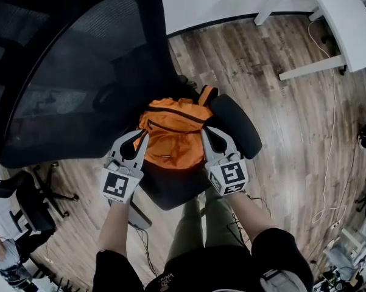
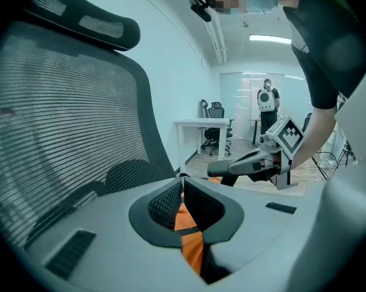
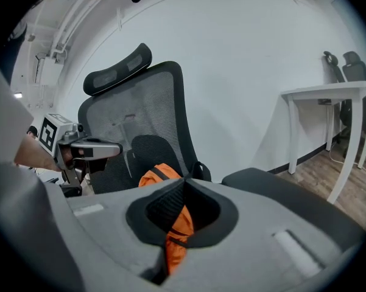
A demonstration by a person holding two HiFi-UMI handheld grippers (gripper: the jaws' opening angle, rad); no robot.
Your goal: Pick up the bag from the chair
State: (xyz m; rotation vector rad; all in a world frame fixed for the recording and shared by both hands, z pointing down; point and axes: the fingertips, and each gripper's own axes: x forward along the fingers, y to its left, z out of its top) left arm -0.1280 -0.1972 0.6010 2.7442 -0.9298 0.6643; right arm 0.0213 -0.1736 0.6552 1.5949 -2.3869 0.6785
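An orange bag (image 1: 173, 132) with black straps lies on the black seat (image 1: 170, 187) of an office chair, in front of its mesh backrest (image 1: 79, 72). My left gripper (image 1: 141, 140) is at the bag's left edge and my right gripper (image 1: 206, 137) at its right edge. In the left gripper view the left gripper (image 2: 183, 184) has its jaws together, with orange fabric of the bag (image 2: 192, 239) caught between them. The right gripper (image 3: 184, 184) is likewise shut on a fold of the bag (image 3: 176, 233). Each gripper shows in the other's view, the right gripper (image 2: 225, 166) and the left gripper (image 3: 112, 149).
The chair's padded armrest (image 1: 234, 123) lies just right of the bag. A white desk (image 1: 335, 17) stands at the far right on the wood floor, with a thin cable (image 1: 332, 132) trailing below it. Another chair base (image 1: 45, 193) is at the lower left. A person (image 2: 267, 99) stands far off.
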